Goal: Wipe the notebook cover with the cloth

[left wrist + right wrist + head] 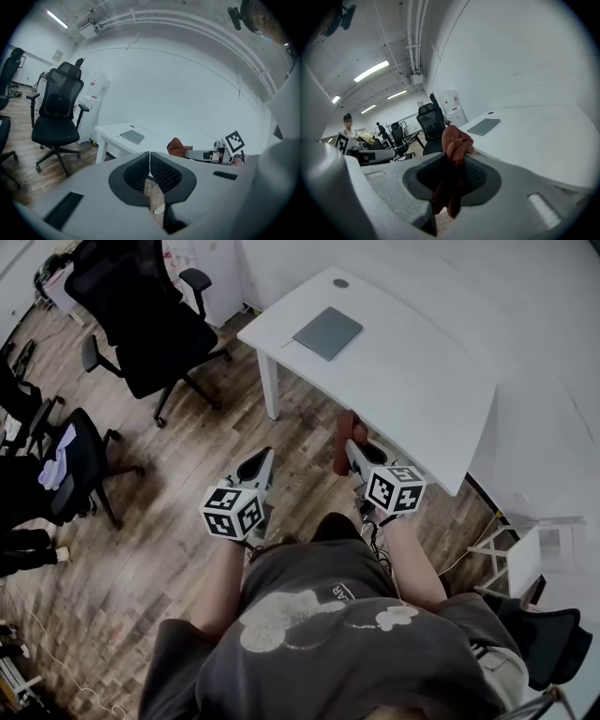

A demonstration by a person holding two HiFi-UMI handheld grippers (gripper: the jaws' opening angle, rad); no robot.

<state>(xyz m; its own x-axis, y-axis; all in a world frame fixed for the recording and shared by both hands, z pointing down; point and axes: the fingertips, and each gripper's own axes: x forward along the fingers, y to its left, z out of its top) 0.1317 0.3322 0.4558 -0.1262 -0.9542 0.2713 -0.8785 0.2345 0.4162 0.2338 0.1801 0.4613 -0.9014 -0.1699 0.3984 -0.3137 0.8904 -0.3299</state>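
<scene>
As the right claw (353,439) grips the cloth (341,452), left claw (262,458) closed, the notebook (327,332) lies on the table (412,381) near a chair (141,320).

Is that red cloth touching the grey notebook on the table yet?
Apart. In the head view the cloth hangs from the right gripper at the near edge of the table, while the notebook lies far across it, bare tabletop between.
</scene>
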